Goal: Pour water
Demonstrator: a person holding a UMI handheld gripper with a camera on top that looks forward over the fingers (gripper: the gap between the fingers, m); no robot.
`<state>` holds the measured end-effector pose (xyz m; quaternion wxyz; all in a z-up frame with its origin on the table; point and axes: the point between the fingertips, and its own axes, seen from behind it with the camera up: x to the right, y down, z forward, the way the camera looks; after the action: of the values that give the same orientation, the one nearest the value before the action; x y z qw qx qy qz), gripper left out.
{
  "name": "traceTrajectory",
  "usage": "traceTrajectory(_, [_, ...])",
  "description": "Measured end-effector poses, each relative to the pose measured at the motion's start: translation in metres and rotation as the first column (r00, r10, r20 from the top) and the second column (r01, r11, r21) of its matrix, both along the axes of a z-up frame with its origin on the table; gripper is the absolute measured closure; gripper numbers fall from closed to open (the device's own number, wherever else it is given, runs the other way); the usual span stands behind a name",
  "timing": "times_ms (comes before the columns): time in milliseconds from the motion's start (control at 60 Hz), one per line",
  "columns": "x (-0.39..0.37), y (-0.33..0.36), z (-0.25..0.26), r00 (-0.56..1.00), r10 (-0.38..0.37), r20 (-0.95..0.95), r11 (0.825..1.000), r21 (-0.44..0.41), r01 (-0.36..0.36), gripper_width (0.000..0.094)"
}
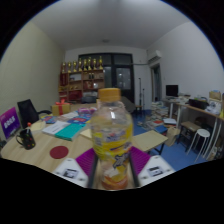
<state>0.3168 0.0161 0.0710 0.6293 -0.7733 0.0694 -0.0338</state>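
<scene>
The gripper [113,168] has its 2 fingers pressed against the sides of 1 clear plastic bottle [111,135], which stands upright between them with the magenta pads [86,160] flanking its lower body. The bottle carries a yellow cap [110,95] and a yellow label, and it appears lifted clear of the wooden table [45,148] that lies beyond and to the left. The cap looks to be in place; if it remains on, no water can be poured, and tilting would achieve nothing. No receiving cup or glass can be identified with certainty; a dark mug [26,139] sits at the table's left end, well apart from the bottle. Risks noted: the grip falls low on a smooth, rounded body, so a tilt could let the bottle rotate or slide between the pads. A thin-walled bottle squeezed hard may buckle and push water out suddenly once opened. Papers and a teal folder [70,130] lie on the table near the likely pouring path, so any spill would wet them. The water level cannot be read.
</scene>
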Motion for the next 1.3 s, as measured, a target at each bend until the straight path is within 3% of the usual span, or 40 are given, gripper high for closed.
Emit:
traceTrajectory(17, [0.003,0.002,-0.003,1.000,-0.009,0.007,1.000,-0.007,0.010,0.0461])
traceTrajectory(167, [-0.001,0.008,-0.002,0.998,-0.038,0.054,0.999,0.029,0.036,0.0499])
traceTrajectory(233, [-0.006,0.012,-0.001,0.997,-0.065,0.043,0.998,-0.002,0.066,0.0487])
traceTrajectory(283, [0.000,0.009,-0.004,0.997,-0.077,0.024,0.996,-0.037,0.078,0.0577])
traceTrajectory(350, [-0.003,0.010,-0.002,0.996,-0.082,0.027,0.992,-0.093,0.085,0.0615])
traceTrajectory(450, [-0.006,0.009,0.049,0.989,-0.073,0.130,0.992,-0.095,0.085,0.0613])
traceTrajectory(617, [-0.070,0.039,0.163,0.875,-0.012,0.484,0.996,-0.071,0.054,0.0614])
traceTrajectory(733, [-0.148,0.075,0.201,0.631,0.080,0.772,0.993,-0.120,0.021,0.0619])
traceTrajectory(833, [-0.225,0.099,0.182,0.232,0.221,0.947,0.972,-0.233,0.022,0.0615])
traceTrajectory(933, [-0.271,0.126,0.133,-0.166,0.317,0.934,0.948,-0.309,0.070,0.0615])
traceTrajectory(1017, [-0.294,0.131,0.120,-0.416,0.361,0.835,0.932,-0.339,0.128,0.0613])
traceTrajectory(1183, [-0.315,0.127,0.110,-0.646,0.396,0.653,0.911,-0.369,0.186,0.0616])
traceTrajectory(1200, [-0.313,0.147,0.114,-0.654,0.427,0.625,0.890,-0.419,0.180,0.0613])
traceTrajectory(1250, [-0.310,0.144,0.109,-0.658,0.444,0.608,0.881,-0.432,0.194,0.0614])
traceTrajectory(1267, [-0.309,0.143,0.108,-0.658,0.448,0.606,0.879,-0.435,0.197,0.0614])
traceTrajectory(1283, [-0.310,0.122,0.102,-0.653,0.426,0.626,0.896,-0.391,0.209,0.0614])
traceTrajectory(1300, [-0.307,0.143,0.108,-0.652,0.451,0.610,0.877,-0.437,0.198,0.0618])
